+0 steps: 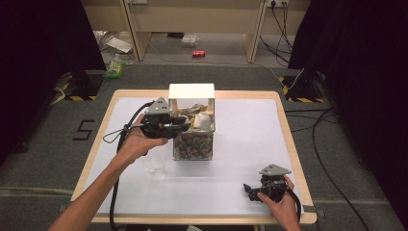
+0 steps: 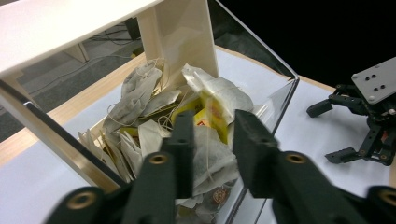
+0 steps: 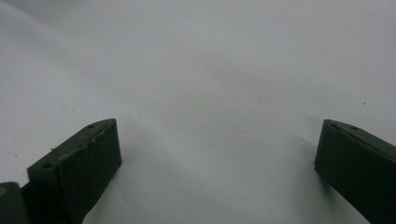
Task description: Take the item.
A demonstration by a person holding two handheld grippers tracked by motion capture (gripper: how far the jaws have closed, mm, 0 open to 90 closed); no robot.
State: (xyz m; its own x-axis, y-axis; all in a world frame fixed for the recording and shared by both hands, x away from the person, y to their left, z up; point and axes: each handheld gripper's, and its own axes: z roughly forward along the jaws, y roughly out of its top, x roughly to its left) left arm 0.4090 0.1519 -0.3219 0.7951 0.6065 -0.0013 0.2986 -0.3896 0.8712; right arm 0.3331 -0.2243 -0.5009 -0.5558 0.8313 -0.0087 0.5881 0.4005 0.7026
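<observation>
The left gripper is reaching into the clear box, jaws partly open and holding nothing, with the heaped tea bags lying straight ahead of them. The right gripper is resting wide open and empty, well apart.

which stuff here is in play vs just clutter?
In play: left gripper, jaws around a tea bag in the clear box; glass cup beside it; right gripper, open.
Lying about: red can, green bottle, floor cables.
</observation>
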